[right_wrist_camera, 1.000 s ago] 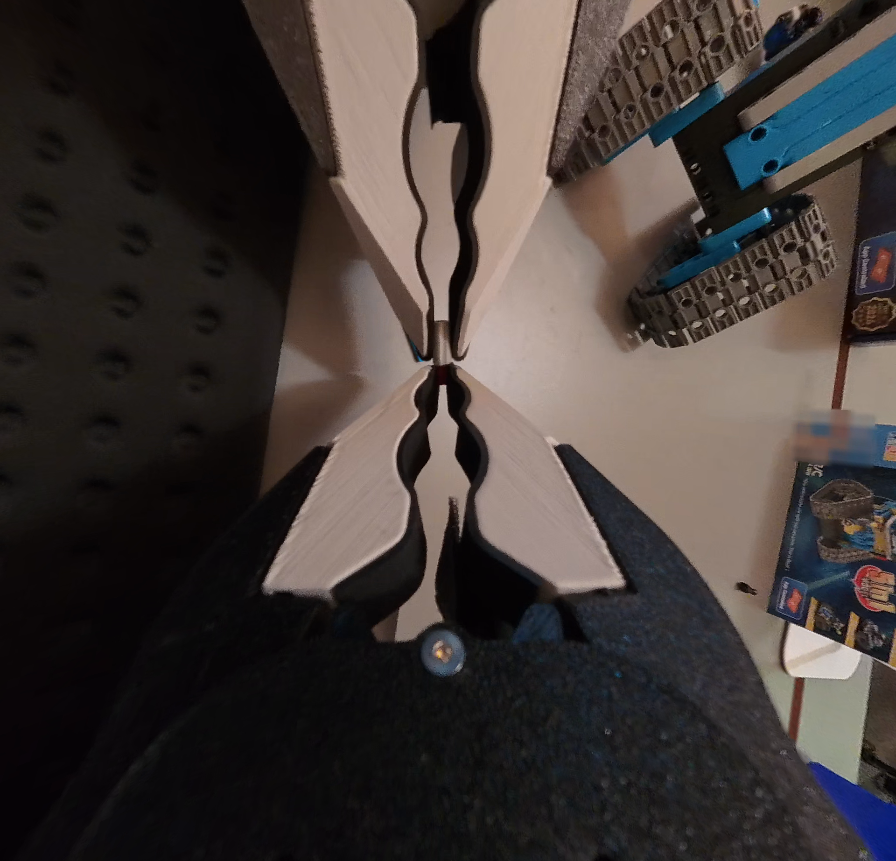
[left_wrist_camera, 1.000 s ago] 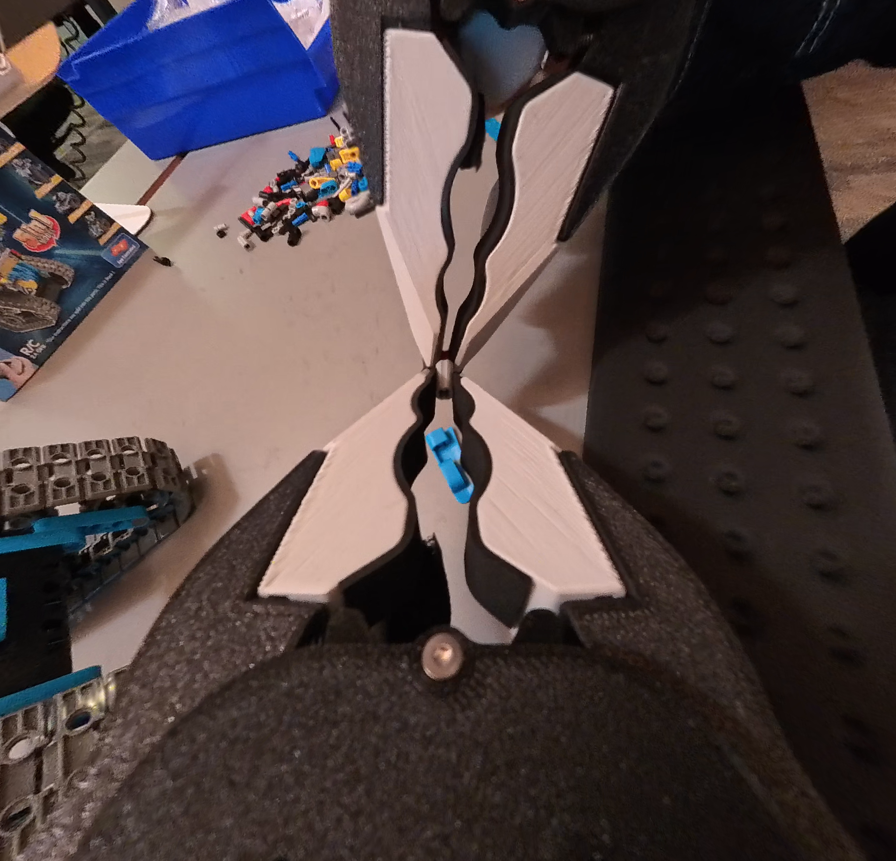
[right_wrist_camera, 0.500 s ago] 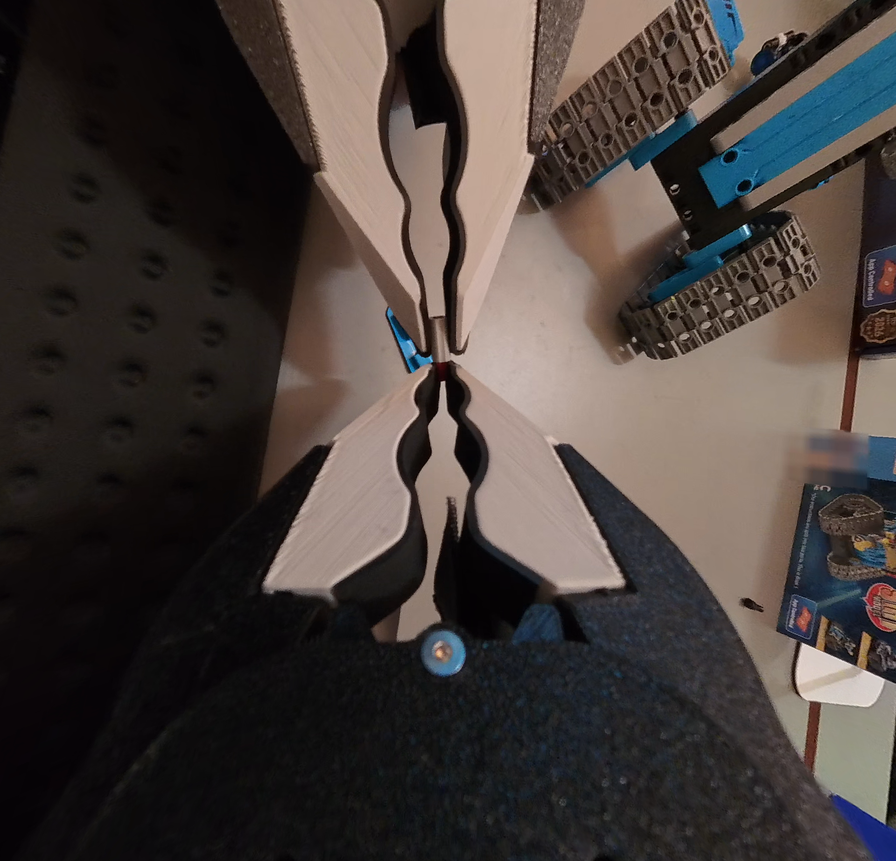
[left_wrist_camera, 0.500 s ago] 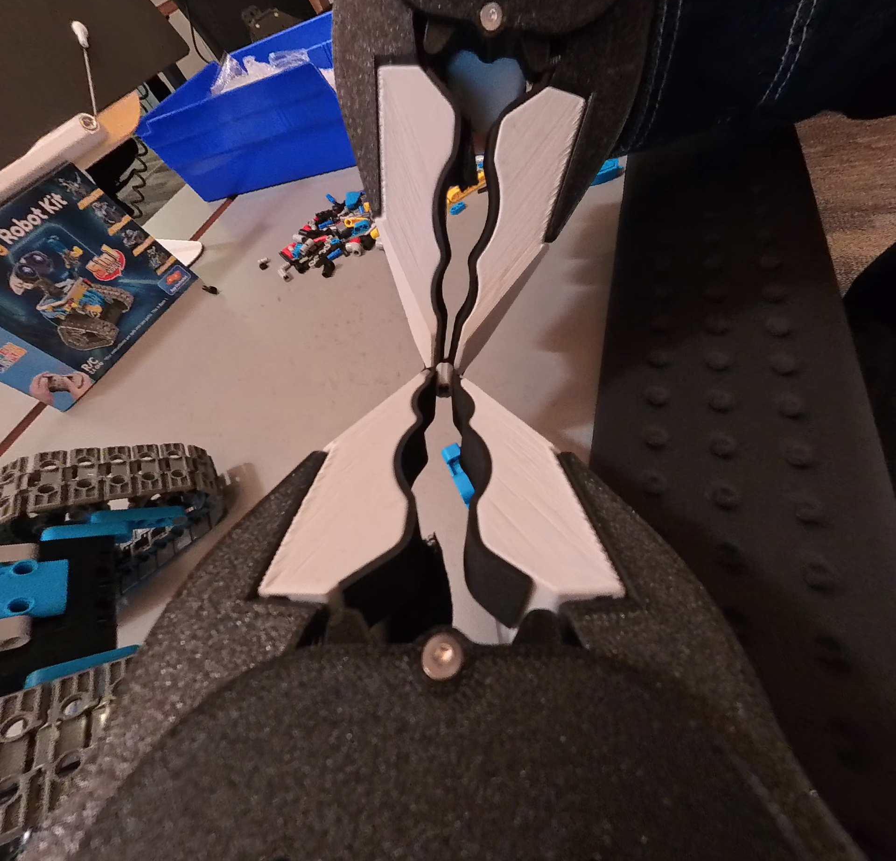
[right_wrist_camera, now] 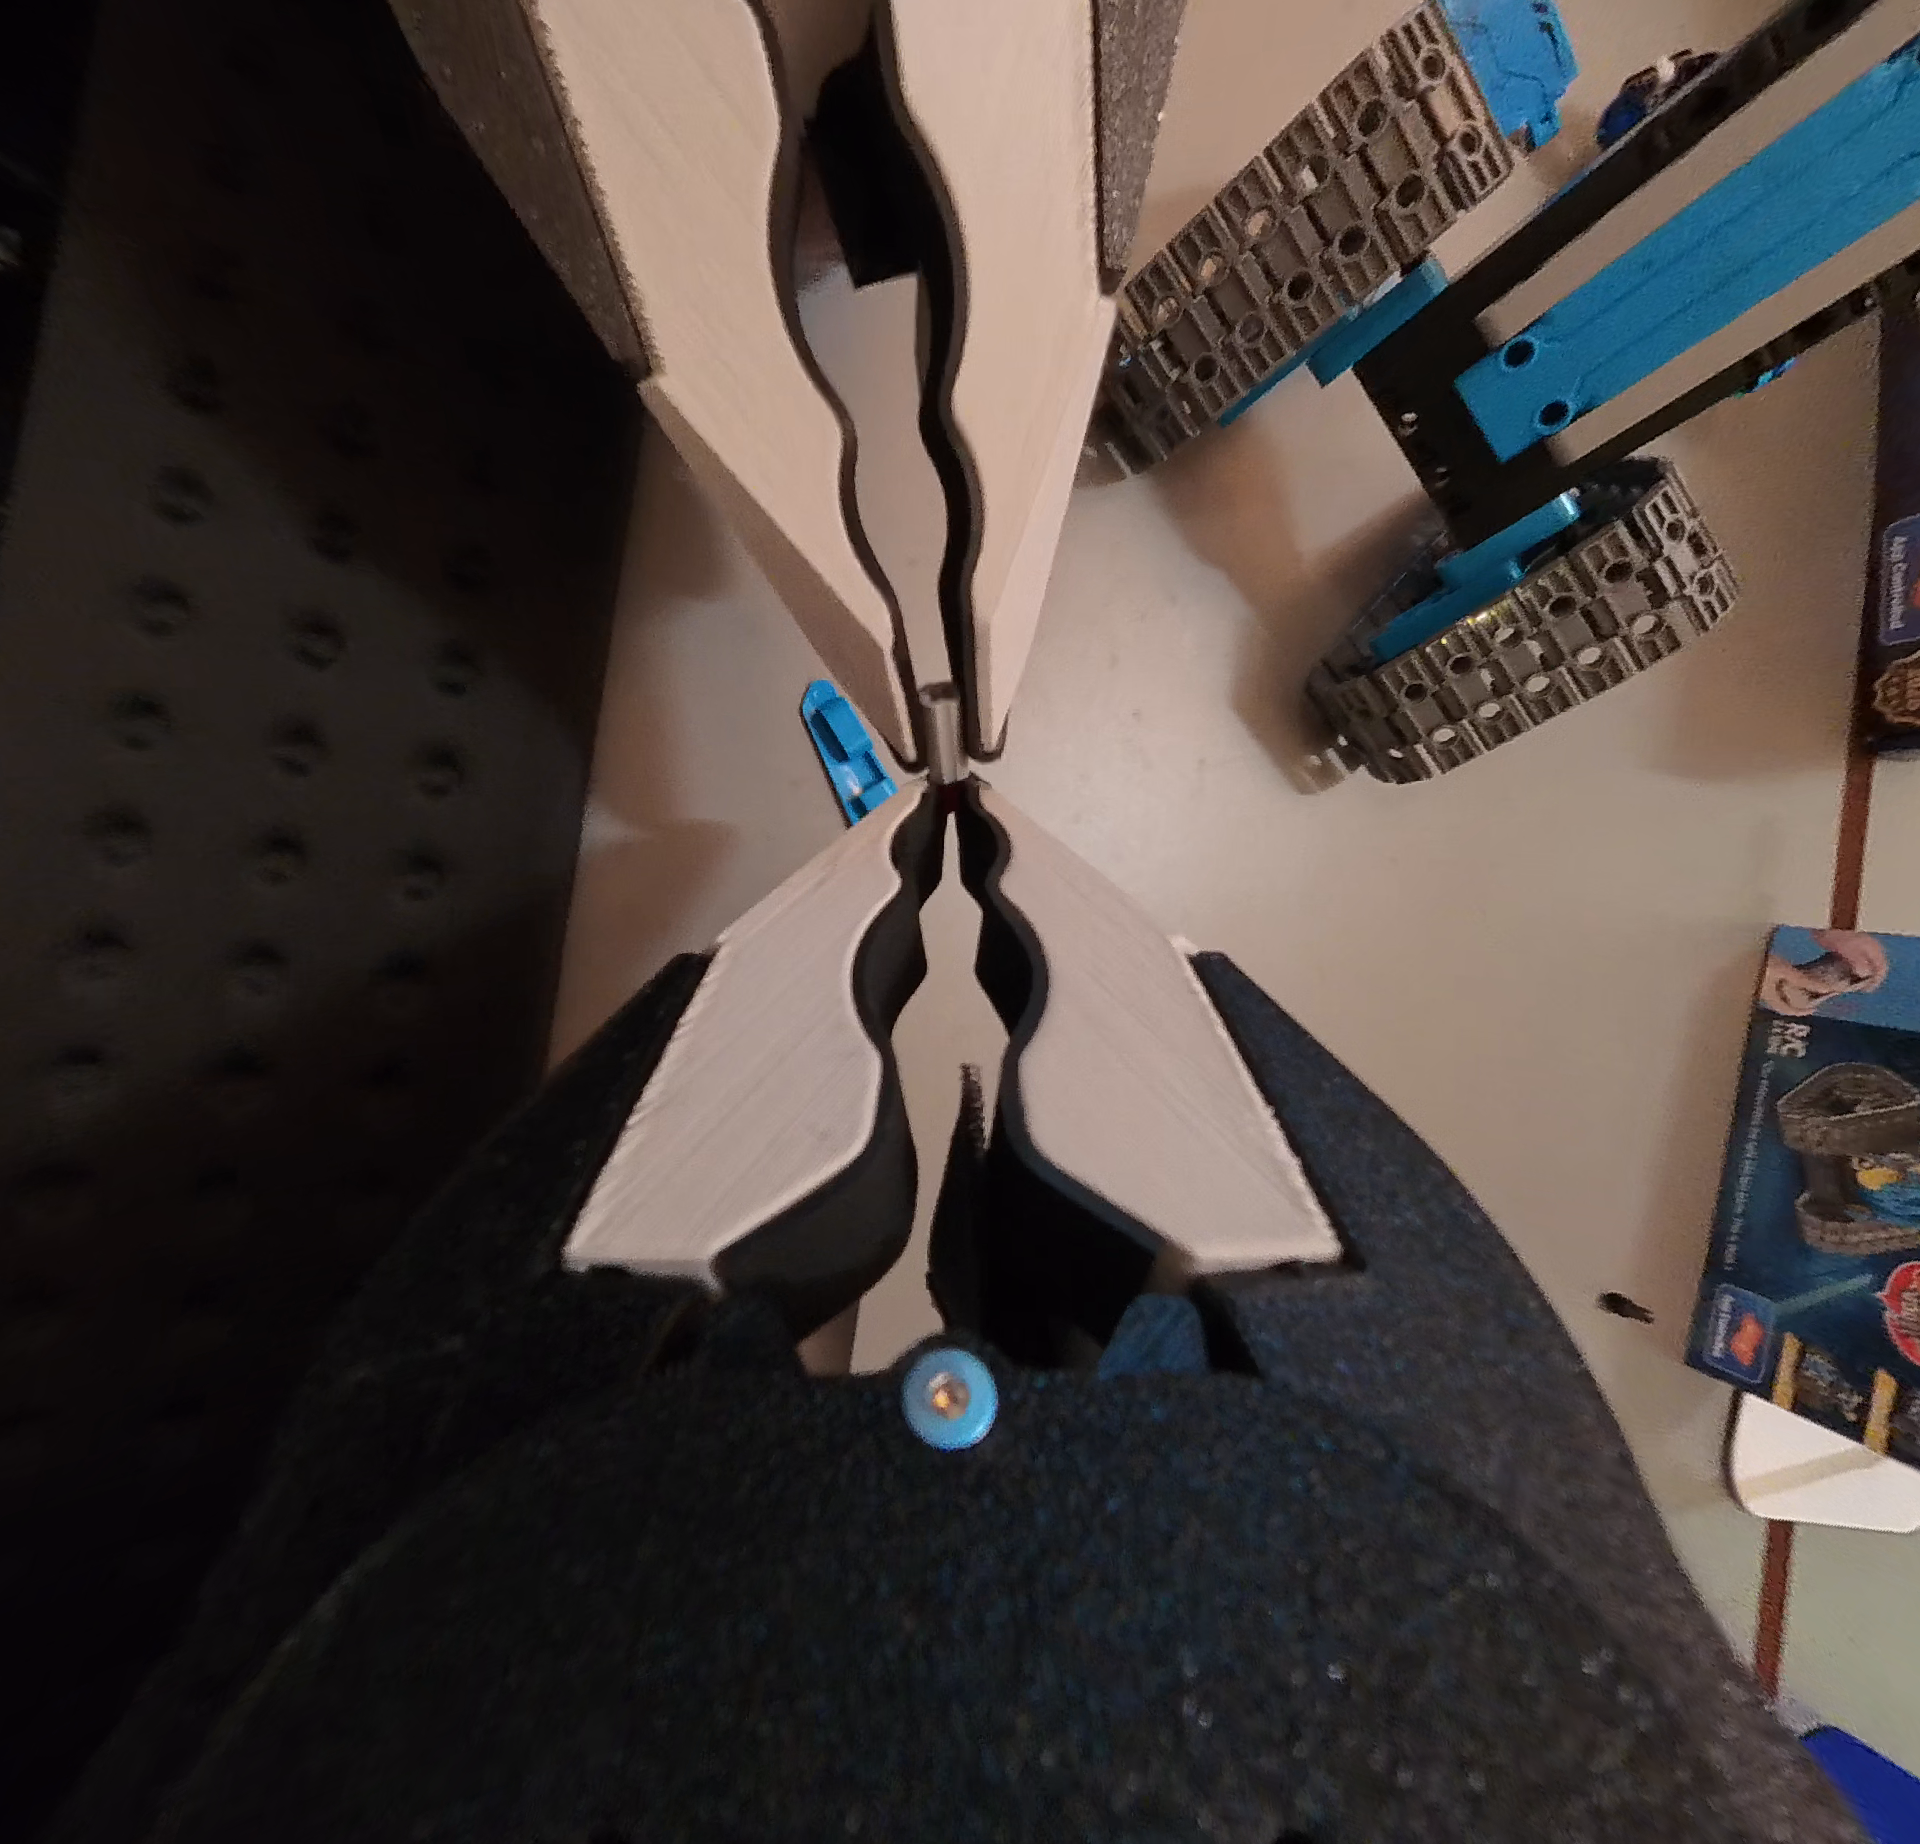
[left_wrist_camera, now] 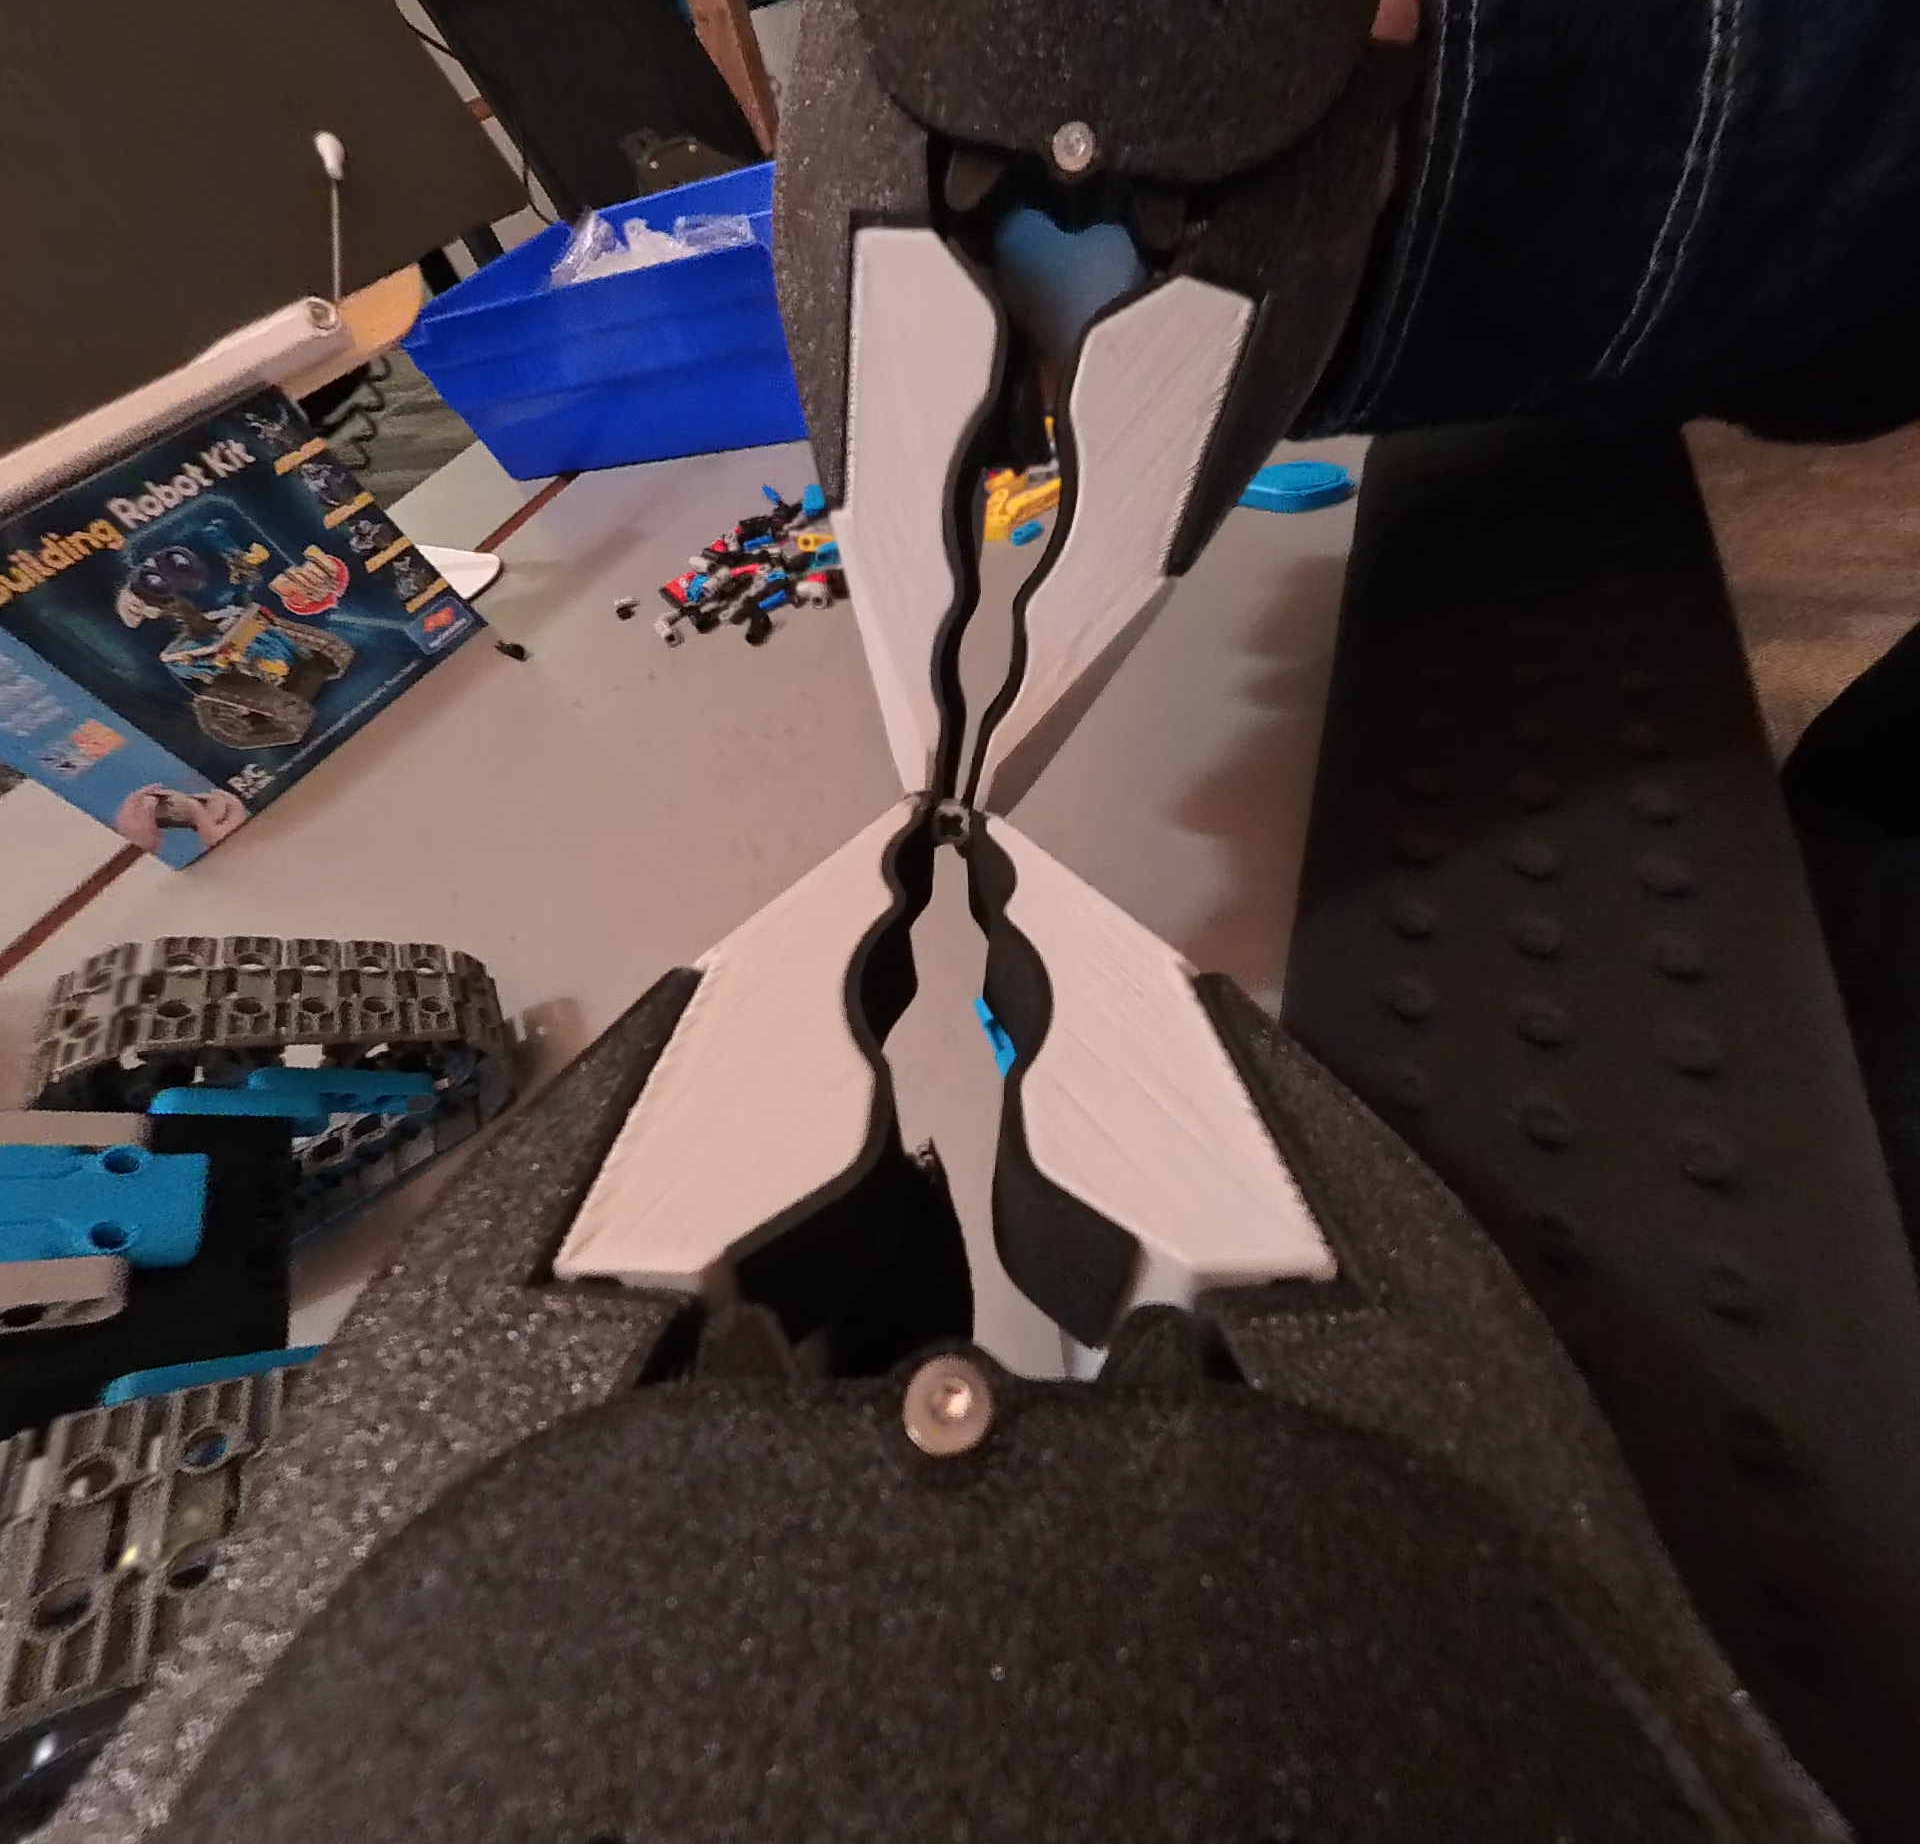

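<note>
Pinching tip to tip above the pale table (left_wrist_camera: pixel 582 786), the left gripper (left_wrist_camera: pixel 951 826) and the right gripper (right_wrist_camera: pixel 948 809) each had their fingers closed almost fully on opposite ends of one small grey pin (right_wrist_camera: pixel 943 745). A hint of red showed at the right gripper's end. The pin looked light, stiff and smooth, so likely to slip or twist; its ends offered the only hold. A blue clip (right_wrist_camera: pixel 844 747) lay just below, with the tracked model (right_wrist_camera: pixel 1507 589) nearby.
</note>
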Available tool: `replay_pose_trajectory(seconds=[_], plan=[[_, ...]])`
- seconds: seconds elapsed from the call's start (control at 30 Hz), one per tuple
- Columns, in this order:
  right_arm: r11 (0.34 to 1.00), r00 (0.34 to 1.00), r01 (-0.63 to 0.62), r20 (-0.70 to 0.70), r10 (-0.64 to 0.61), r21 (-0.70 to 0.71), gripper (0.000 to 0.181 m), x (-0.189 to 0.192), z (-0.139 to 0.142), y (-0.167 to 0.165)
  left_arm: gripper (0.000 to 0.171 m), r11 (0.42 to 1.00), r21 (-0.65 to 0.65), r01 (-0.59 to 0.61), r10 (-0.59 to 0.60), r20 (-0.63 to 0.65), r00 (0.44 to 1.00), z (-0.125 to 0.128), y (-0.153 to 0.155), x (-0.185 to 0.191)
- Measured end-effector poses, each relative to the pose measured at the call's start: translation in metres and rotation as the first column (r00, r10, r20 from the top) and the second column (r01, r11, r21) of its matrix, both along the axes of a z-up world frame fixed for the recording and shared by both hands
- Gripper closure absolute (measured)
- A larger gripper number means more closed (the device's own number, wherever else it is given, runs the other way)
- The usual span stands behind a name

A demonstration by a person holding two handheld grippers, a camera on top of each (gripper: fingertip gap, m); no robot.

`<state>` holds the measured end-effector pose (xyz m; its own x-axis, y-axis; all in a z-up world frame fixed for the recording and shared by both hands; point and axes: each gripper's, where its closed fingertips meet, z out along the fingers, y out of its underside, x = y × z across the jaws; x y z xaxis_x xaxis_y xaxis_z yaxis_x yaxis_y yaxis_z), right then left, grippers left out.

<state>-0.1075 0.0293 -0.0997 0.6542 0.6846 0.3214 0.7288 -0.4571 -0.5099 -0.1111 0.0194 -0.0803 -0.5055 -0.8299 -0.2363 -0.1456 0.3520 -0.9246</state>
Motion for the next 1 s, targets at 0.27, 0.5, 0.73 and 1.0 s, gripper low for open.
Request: replay_pose_trajectory(seconds=[0.27,0.5,0.73,1.0], plan=[[1.000,0.999,-0.024,-0.046,0.024,-0.003,0.180,-0.006,0.008,-0.005,0.169,0.997,-0.060,0.045,-0.044,0.020,0.999,0.008,-0.004,-0.005],[0.999,0.997,-0.013,-0.081,0.010,-0.045,0.180,-0.010,0.011,-0.004,0.170,0.993,-0.098,0.060,-0.055,0.052,0.997,0.017,-0.004,-0.007],[0.999,0.977,-0.003,-0.215,-0.006,-0.039,0.180,-0.013,0.016,0.006,0.170,0.973,-0.225,0.057,-0.048,0.047,0.998,0.025,0.005,-0.006],[0.999,0.942,-0.009,-0.336,-0.007,-0.046,0.181,-0.016,0.014,0.016,0.170,0.896,-0.436,0.084,-0.054,0.080,0.995,0.044,0.016,-0.003]])
